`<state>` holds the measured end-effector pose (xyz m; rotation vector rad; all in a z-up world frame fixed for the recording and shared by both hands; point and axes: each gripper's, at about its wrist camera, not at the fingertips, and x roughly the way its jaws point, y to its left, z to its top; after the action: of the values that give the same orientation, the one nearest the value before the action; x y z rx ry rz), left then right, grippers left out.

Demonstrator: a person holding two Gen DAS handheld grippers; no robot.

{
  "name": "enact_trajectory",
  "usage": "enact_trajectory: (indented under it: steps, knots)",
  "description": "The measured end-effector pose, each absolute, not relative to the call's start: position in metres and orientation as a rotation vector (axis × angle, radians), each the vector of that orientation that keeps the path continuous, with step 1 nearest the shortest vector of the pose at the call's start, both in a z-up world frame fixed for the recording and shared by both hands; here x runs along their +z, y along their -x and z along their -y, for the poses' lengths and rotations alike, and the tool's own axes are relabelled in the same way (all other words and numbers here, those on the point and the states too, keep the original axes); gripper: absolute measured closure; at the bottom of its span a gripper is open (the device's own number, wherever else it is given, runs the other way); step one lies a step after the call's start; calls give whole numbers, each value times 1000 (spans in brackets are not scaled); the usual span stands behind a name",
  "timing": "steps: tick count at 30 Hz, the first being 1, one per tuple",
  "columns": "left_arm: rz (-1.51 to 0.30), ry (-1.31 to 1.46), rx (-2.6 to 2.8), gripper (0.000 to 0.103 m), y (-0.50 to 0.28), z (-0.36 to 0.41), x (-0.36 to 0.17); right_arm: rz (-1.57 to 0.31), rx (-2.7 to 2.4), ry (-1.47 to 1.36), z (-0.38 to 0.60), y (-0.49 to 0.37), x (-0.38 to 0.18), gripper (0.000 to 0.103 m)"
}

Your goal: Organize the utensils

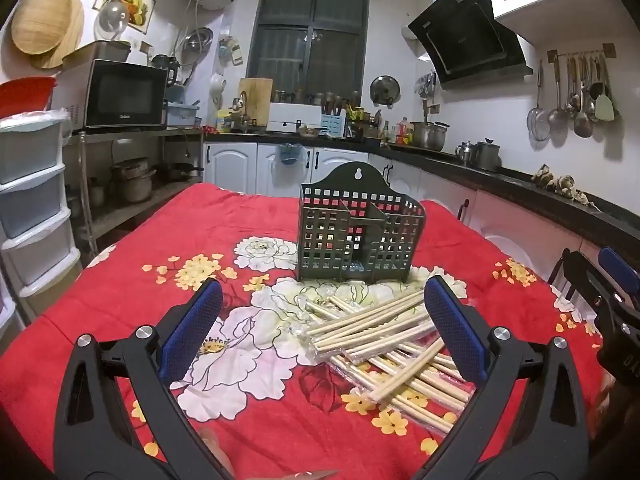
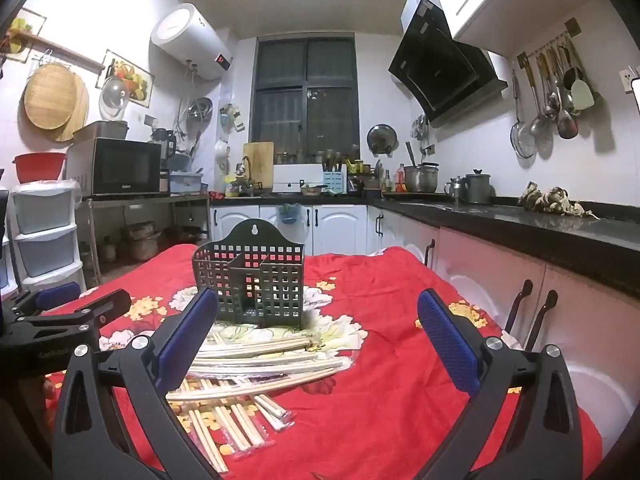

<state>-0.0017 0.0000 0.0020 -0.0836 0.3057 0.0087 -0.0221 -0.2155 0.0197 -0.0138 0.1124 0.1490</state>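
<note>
1. The left hand-held gripper [image 1: 322, 328] hovers over the desk [image 1: 120, 304] with its jaws spread wide and nothing between the pads. The right hand-held gripper [image 2: 316, 340] is just as wide and empty.

2. Just ahead of the left hand-held gripper, mostly towards its right finger, lies the heap of chopsticks [image 1: 384, 340]. Many of them are in clear sleeves and they cross one another at several angles. From the right hand-held gripper the same heap sits ahead and to its left, partly behind its left finger.

3. Beyond the heap, farther out from both hand-held grippers, stands the dark green lattice utensil holder [image 1: 356, 236]. It is upright, looks empty, and has inner partitions. Its base lies close to the far edge of the heap.

4. The step in hand looks like the first pick, and nothing is sorted yet.

5. To do it well:
   - Choose a topmost pair, not a buried one.
   - Line the pads across the sticks, not along them.
   - Close near their middle so they stay level.

6. The slippery sleeves may let a pair slide, so grip firmly before lifting.

7. Carry the pair over the holder, tip it upright, and lower it into one compartment without nudging the light holder.
</note>
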Motion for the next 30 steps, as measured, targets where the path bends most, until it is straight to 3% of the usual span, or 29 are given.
enact_trajectory:
  steps: [30]
  knots:
    - [-297,83,9,10,6,5,8,-116,149,5,220,20,20,6]
